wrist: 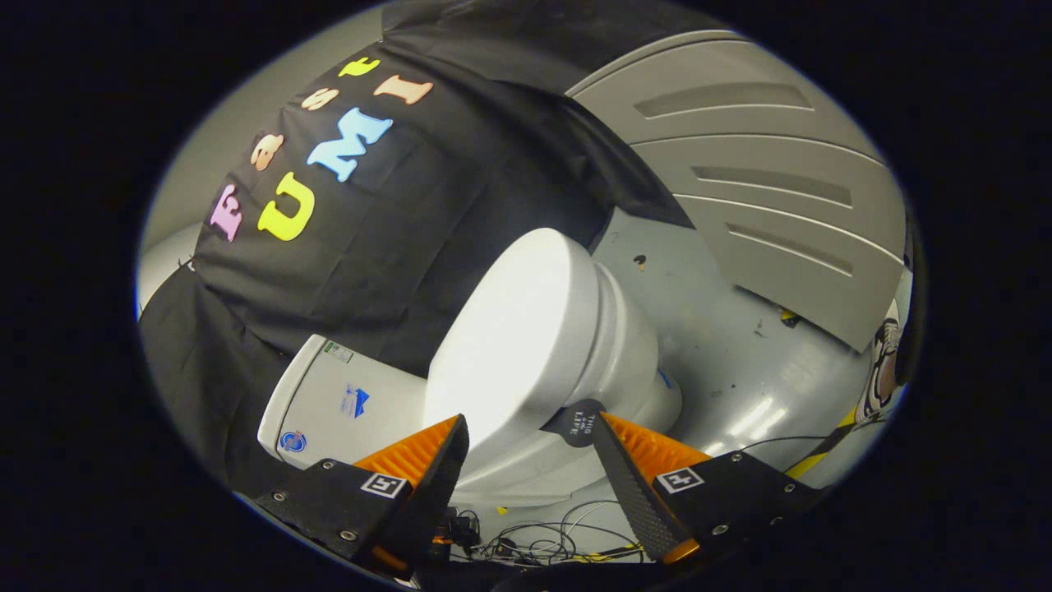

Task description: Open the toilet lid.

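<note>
Toilet lid [514, 341] sits closed just ahead of your gripper [530, 444], reaching toward twelve o'clock. Your fingers are spread wide, its near rim between them, neither clearly pressing. A dark tab [578, 422] at one o'clock touches the right finger; its attachment is hidden. Tank [345, 403] at ten o'clock.

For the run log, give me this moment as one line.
gripper: open, fingers straddle lid edge | toilet lid: closed | tank: beside left finger
</note>
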`<state>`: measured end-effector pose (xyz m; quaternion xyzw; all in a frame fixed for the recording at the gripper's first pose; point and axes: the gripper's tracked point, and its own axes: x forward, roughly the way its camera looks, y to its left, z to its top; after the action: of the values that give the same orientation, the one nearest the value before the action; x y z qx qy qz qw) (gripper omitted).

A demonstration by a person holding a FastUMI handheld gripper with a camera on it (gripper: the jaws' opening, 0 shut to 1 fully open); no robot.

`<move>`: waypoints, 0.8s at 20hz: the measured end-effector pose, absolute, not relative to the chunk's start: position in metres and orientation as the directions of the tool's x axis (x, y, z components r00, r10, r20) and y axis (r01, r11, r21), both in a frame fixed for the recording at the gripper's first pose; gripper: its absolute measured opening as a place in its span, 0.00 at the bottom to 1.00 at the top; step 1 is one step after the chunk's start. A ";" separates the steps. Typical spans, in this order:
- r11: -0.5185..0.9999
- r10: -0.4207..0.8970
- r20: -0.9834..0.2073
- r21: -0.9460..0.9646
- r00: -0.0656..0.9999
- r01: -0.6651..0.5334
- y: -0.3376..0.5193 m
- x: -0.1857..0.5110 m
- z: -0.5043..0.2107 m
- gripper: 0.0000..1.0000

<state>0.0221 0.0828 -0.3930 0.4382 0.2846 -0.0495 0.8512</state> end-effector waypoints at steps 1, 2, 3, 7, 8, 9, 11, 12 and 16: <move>0.589 0.162 -0.526 0.730 0.835 0.347 0.079 0.024 -0.396 0.95; 0.563 0.160 -0.525 0.744 0.836 0.360 0.078 0.025 -0.399 0.94; 0.536 0.159 -0.526 0.756 0.836 0.374 0.077 0.027 -0.403 0.94; 0.429 0.164 -0.555 0.785 0.816 0.448 0.078 0.032 -0.432 0.92; 0.399 0.172 -0.553 0.796 0.815 0.455 0.080 0.034 -0.436 0.88; 0.378 0.180 -0.551 0.803 0.815 0.460 0.082 0.035 -0.441 0.86; 0.353 0.191 -0.541 0.816 0.819 0.457 0.083 0.040 -0.445 0.81; 0.345 0.191 -0.532 0.823 0.825 0.451 0.082 0.044 -0.447 0.77; 0.305 0.255 -0.487 0.860 0.835 0.408 0.097 0.055 -0.451 0.53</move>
<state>0.0553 0.0967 -0.4508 0.5871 0.2825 -0.0504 0.7569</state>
